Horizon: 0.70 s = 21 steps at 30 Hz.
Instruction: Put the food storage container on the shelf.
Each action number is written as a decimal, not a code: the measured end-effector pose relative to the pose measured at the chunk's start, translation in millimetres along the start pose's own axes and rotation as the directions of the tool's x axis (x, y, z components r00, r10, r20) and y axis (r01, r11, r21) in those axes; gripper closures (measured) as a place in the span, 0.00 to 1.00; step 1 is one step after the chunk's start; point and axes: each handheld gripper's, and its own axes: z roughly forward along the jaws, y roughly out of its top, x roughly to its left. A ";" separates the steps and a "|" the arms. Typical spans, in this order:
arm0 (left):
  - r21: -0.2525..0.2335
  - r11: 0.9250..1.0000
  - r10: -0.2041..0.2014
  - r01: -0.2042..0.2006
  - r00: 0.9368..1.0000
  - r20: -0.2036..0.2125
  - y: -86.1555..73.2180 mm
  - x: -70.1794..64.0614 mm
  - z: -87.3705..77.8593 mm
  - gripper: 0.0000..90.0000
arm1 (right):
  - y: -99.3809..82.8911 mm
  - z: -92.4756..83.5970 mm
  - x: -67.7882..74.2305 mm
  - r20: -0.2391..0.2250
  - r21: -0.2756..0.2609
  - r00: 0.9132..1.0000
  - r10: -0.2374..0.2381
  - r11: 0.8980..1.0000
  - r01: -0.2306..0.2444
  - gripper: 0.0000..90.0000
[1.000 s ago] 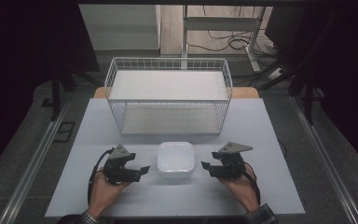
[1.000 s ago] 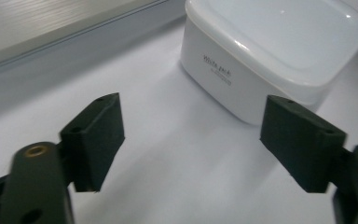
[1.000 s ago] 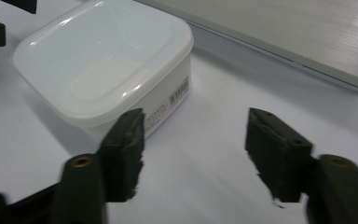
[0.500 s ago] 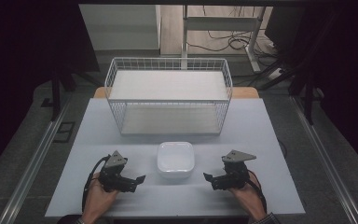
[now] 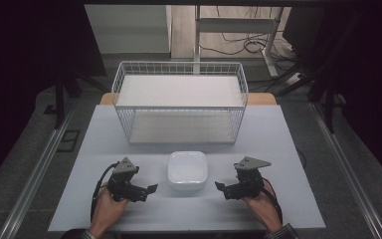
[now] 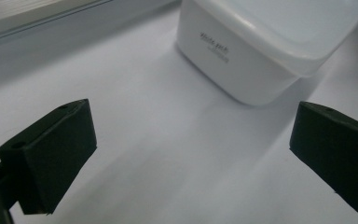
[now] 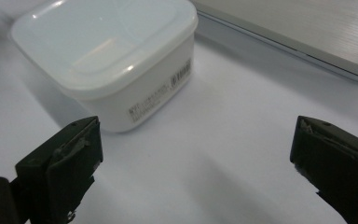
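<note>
A white lidded plastic container (image 5: 187, 169) stands on the pale table (image 5: 278, 144), in front of the wire basket. My left gripper (image 5: 147, 191) rests on the table just left of it, pointing toward it. Its jaws have just been opening and stand wide with nothing between them. In the left gripper view the container (image 6: 265, 42) lies ahead of the gripper (image 6: 191, 154), apart from both pads. My right gripper (image 5: 222, 191) mirrors it on the container's right. Its jaws have also just been opening and hold nothing. The right gripper view puts the container (image 7: 107, 51) ahead and to the left of the gripper (image 7: 193, 163).
A white wire basket (image 5: 179, 124) with a flat board across its top stands at the back of the table. Table legs and cables (image 5: 238, 45) lie on the floor beyond. Bare tabletop lies on both sides of the container and along the front edge.
Both grippers' jaws have spread wider than a second ago. The hands sit slightly nearer the front edge; the container has not moved.
</note>
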 end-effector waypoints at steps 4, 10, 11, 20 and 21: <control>-0.001 1.000 0.000 0.000 1.000 0.023 8.1 -2.3 2.4 0.00 | 6.9 1.7 0.6 -0.030 0.011 0.999 0.035 0.999 -0.035 0.04; -0.016 1.000 -0.013 0.014 0.997 0.074 22.1 -2.7 6.1 0.01 | 16.9 4.9 -0.3 -0.049 -0.002 0.996 0.073 0.997 -0.073 0.04; -0.024 1.000 -0.018 0.021 0.996 0.087 24.7 -3.2 6.6 0.01 | 18.3 5.5 -0.3 -0.049 -0.005 0.996 0.075 0.997 -0.075 0.04; -0.009 1.000 0.018 -0.017 0.994 0.109 47.7 -8.9 16.1 0.04 | 35.2 12.3 11.3 -0.013 0.029 1.000 0.011 1.000 -0.011 0.00; -0.007 1.000 0.022 -0.022 0.994 0.109 50.0 -9.4 17.6 0.04 | 37.9 13.5 12.2 -0.013 0.033 1.000 0.006 0.999 -0.006 0.00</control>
